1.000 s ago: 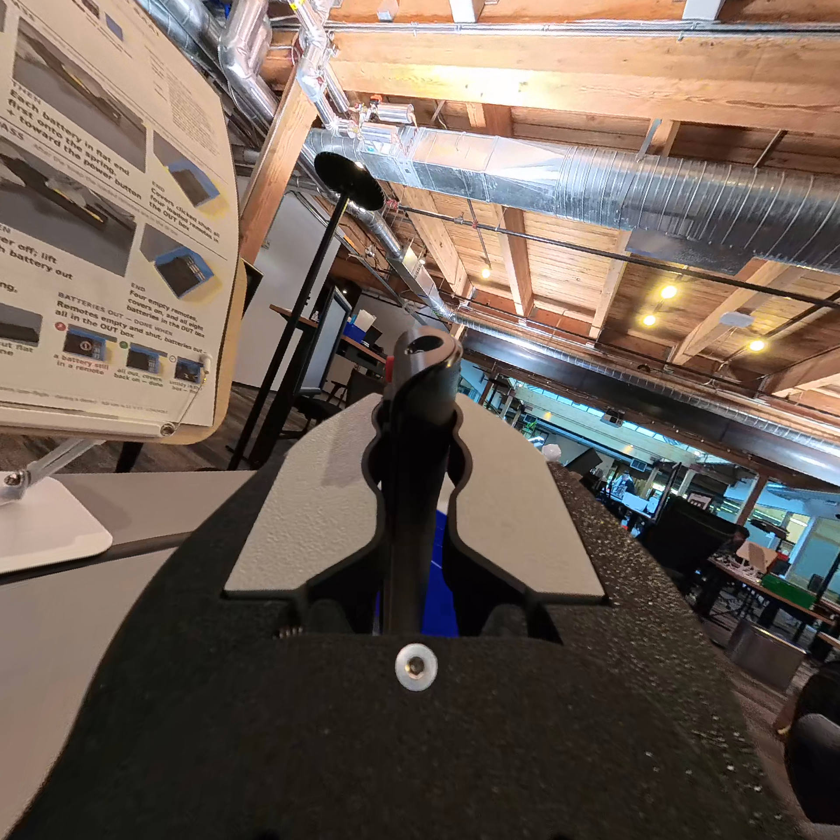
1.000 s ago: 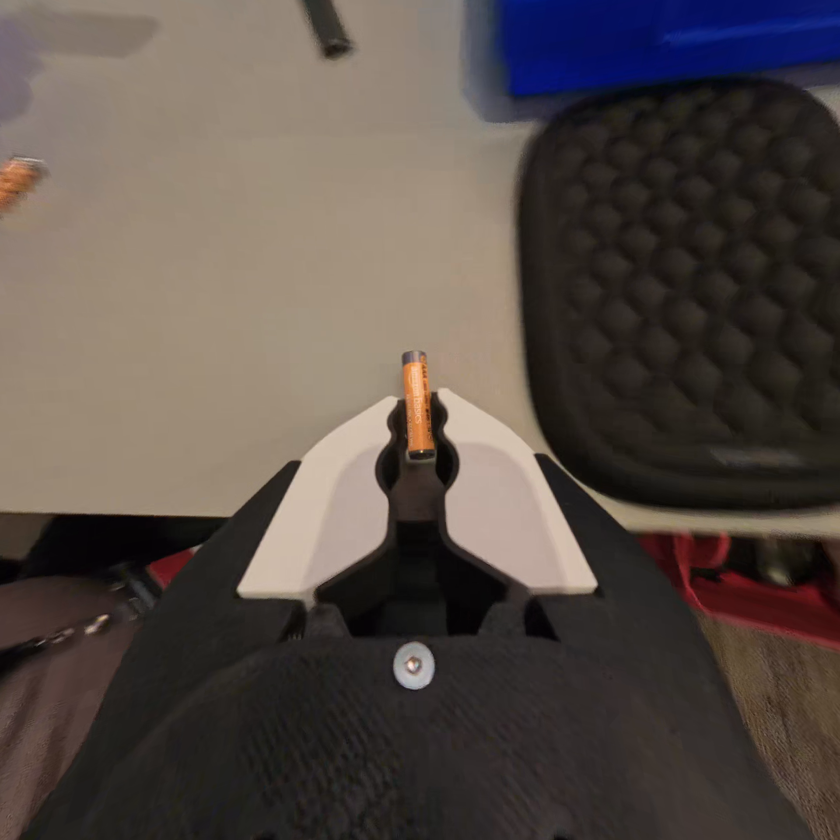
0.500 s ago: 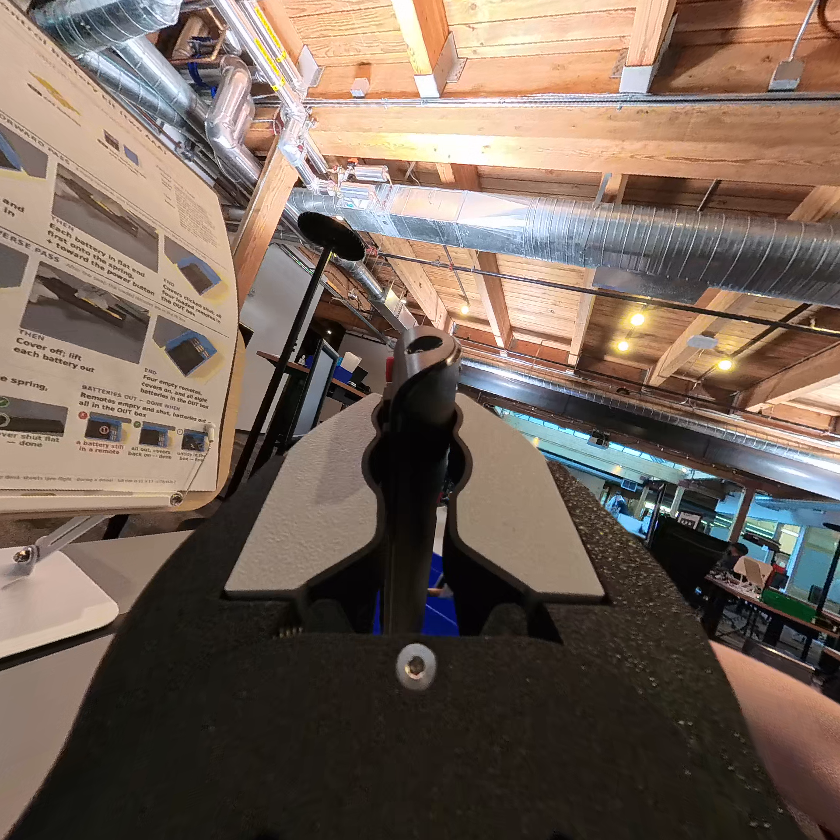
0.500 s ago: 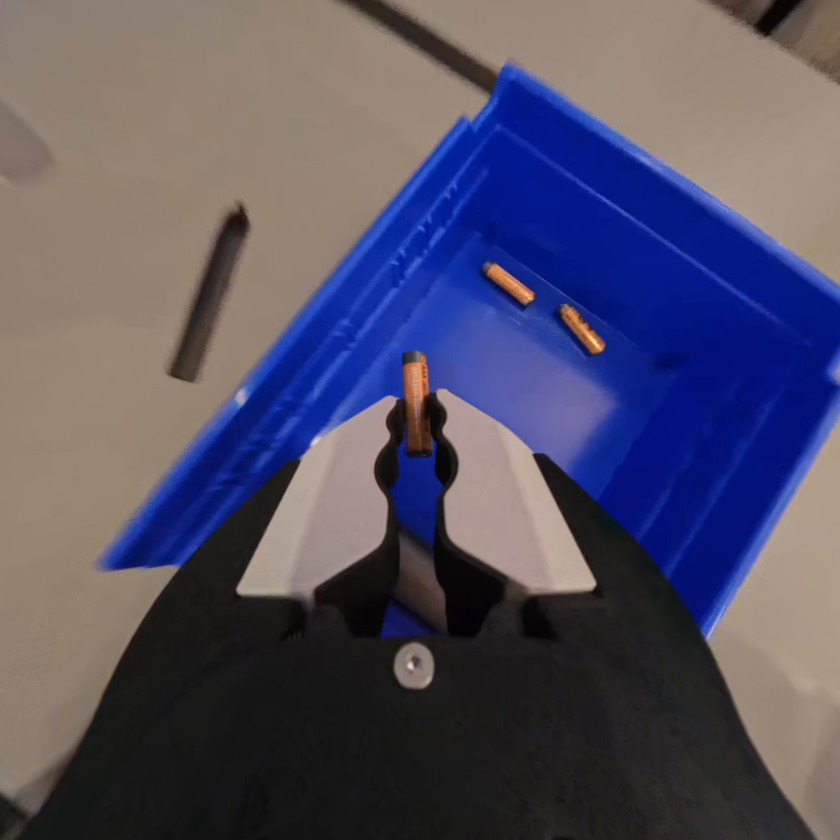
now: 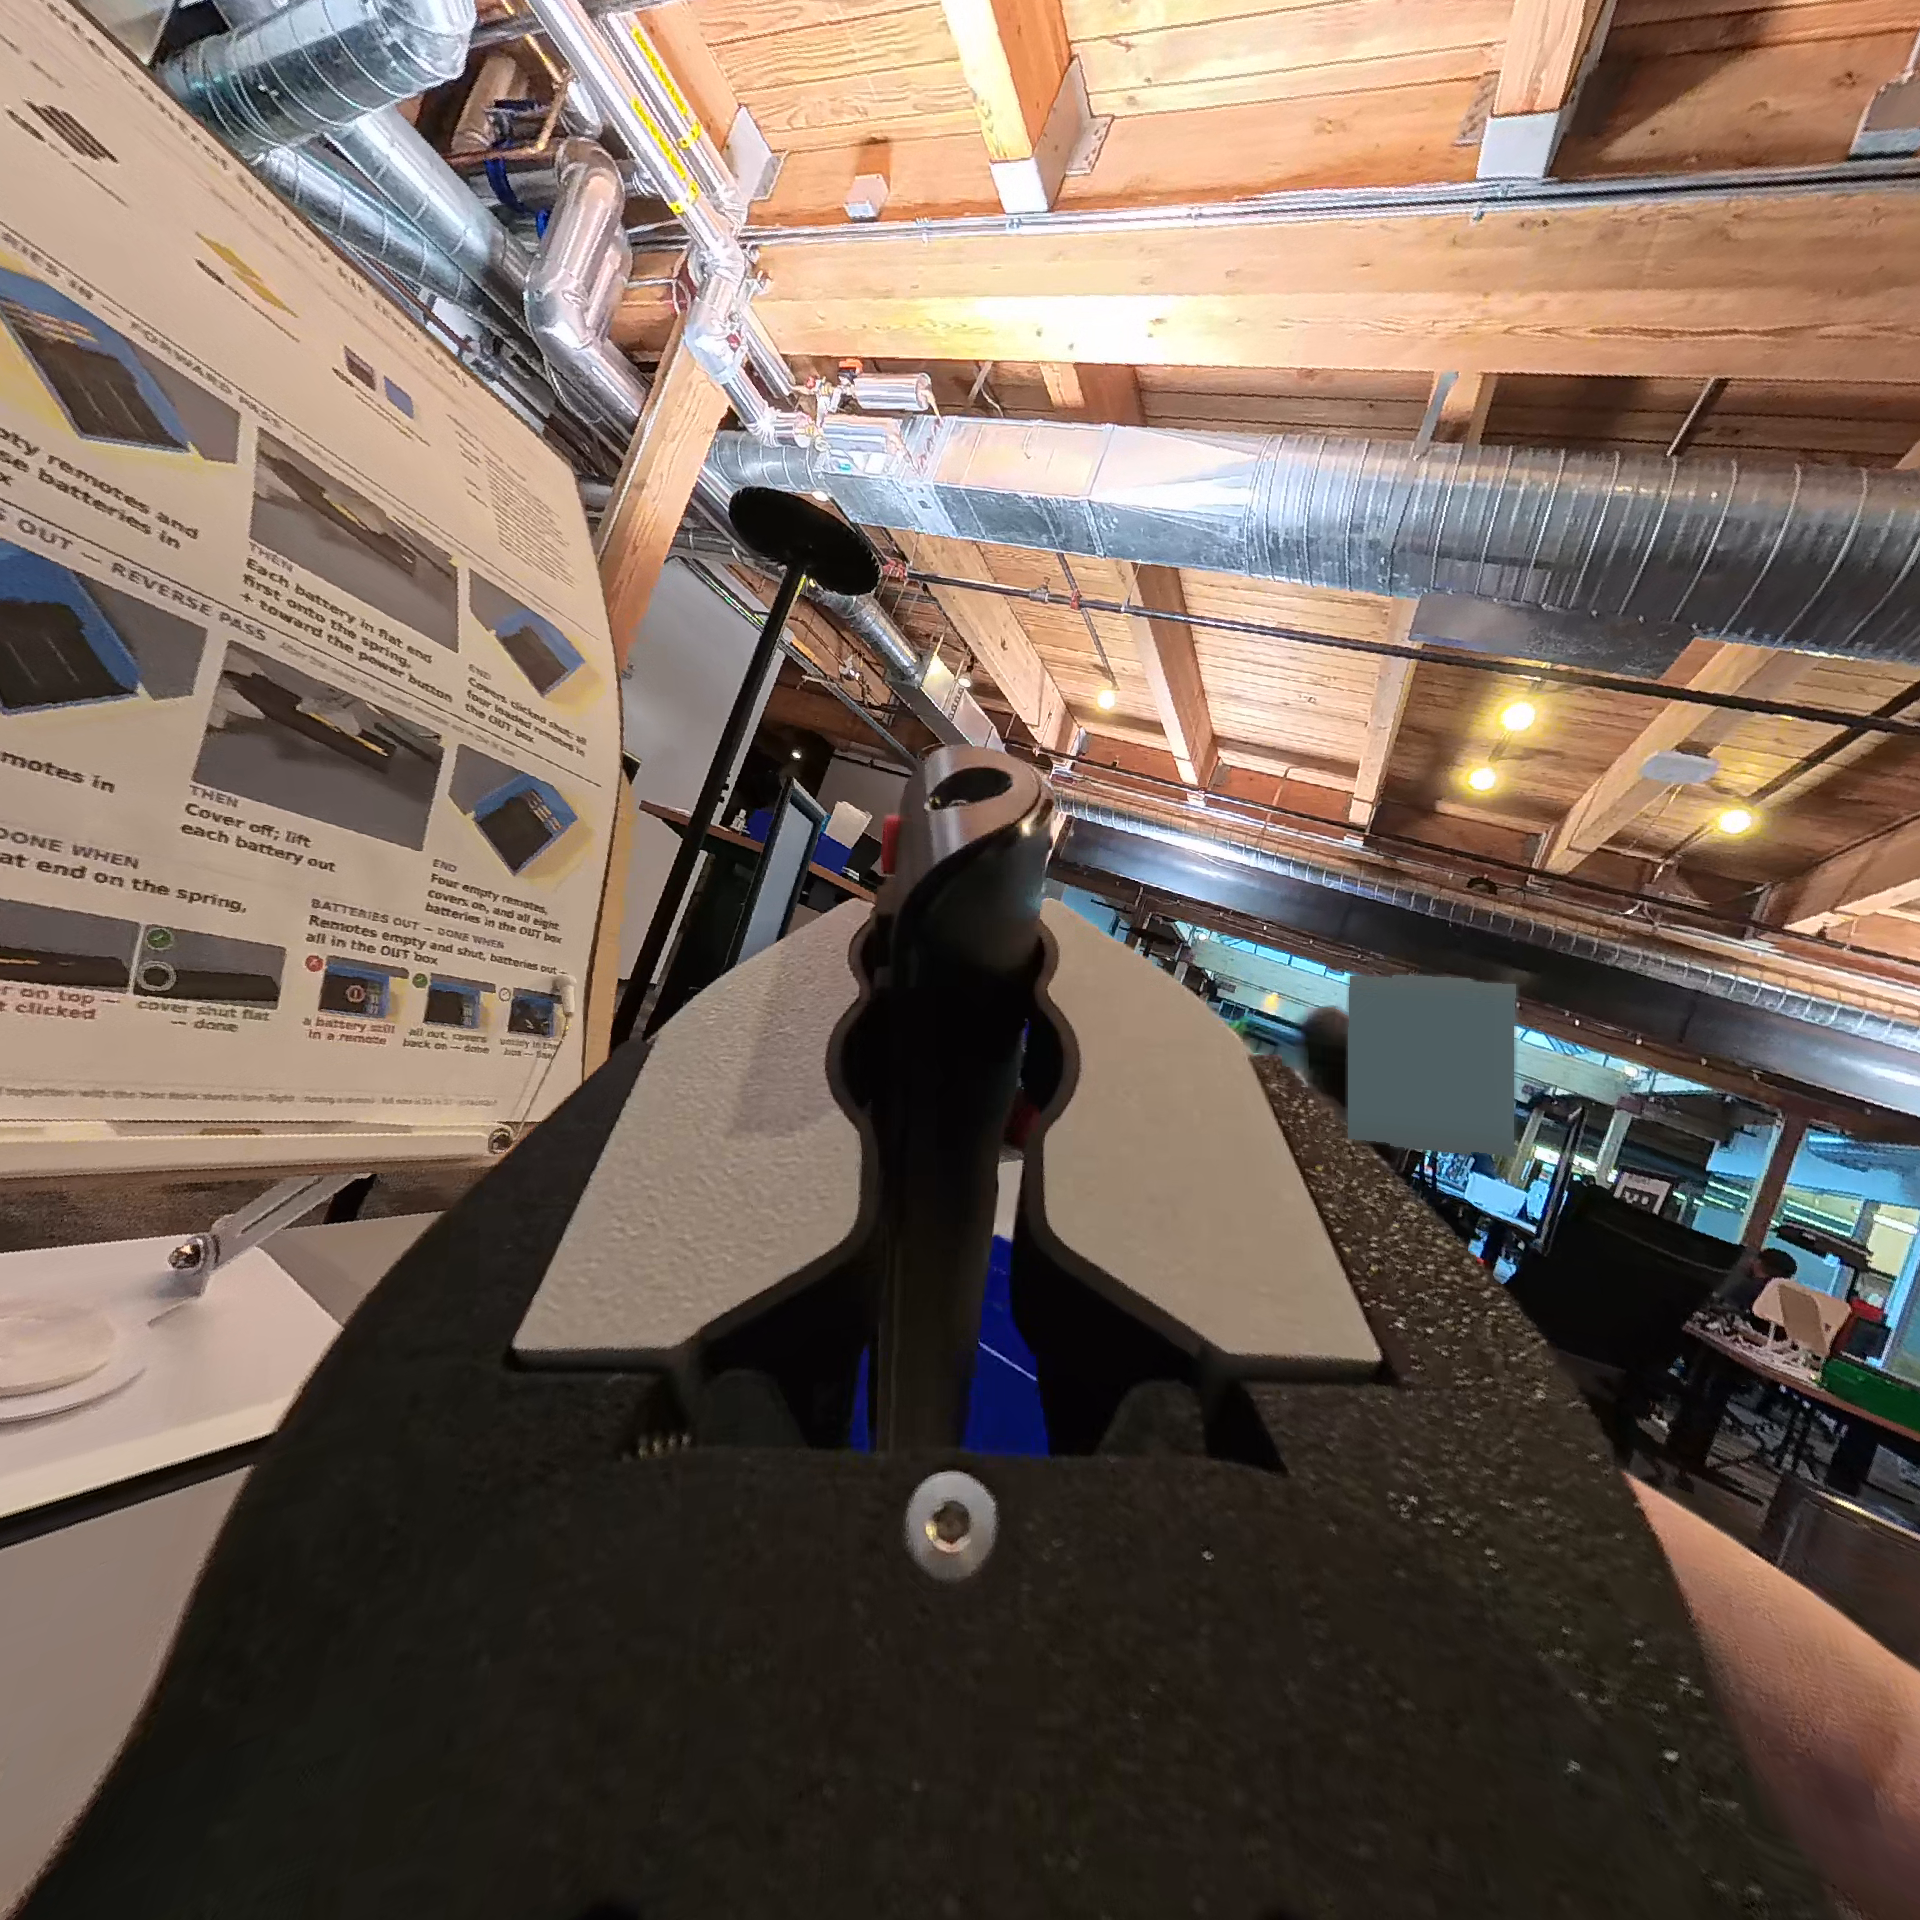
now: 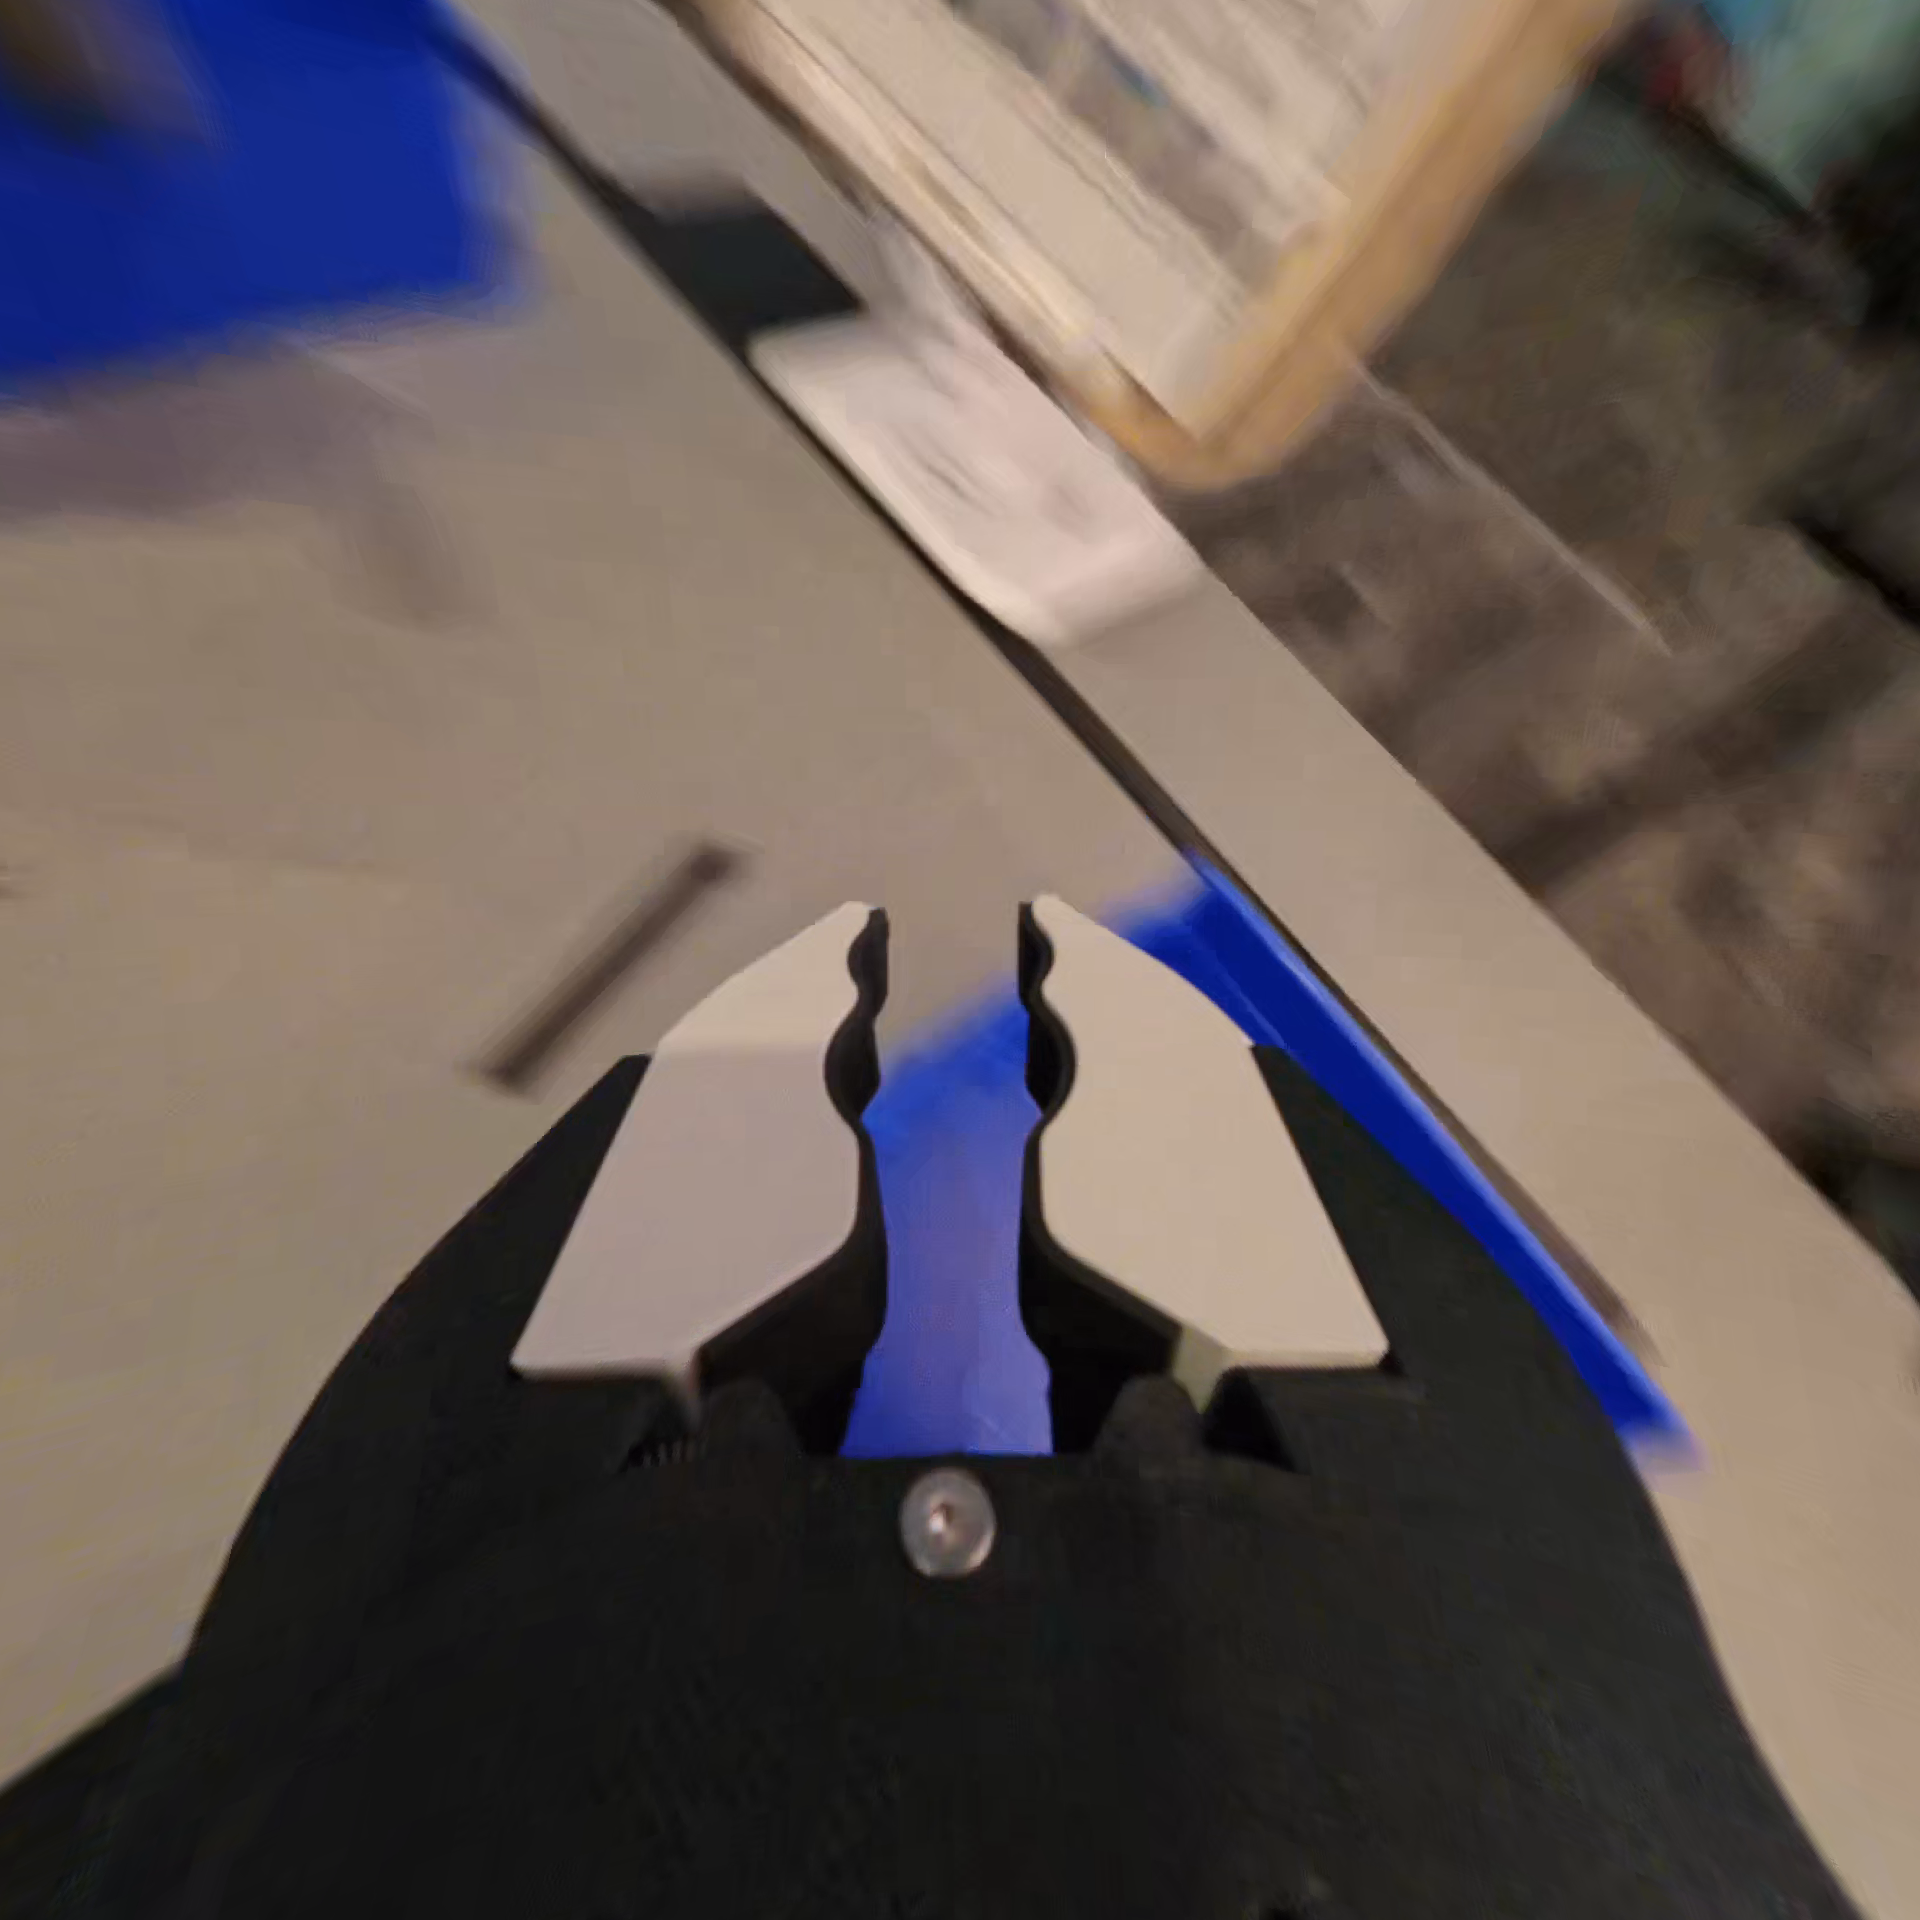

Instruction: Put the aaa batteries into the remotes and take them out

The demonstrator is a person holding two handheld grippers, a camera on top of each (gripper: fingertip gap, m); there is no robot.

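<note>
Wooden beam ceiling [image 5: 1299, 281] with silver ducts [image 5: 1351, 520], lit spotlights [image 5: 1517, 715], grey table [image 6: 312, 675]

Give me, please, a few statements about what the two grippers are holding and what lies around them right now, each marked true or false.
1. The right gripper holds an orange battery. False: its jaws stand apart with nothing between them.
2. The left gripper is shut on a black remote that sticks up past its fingertips. True.
3. A blue bin shows beneath the right gripper, on the grey table. True.
4. The left wrist view looks down onto the table. False: it looks upward at wooden beams and a silver duct.
5. An instruction board stands to the left of the left gripper. True.
</note>
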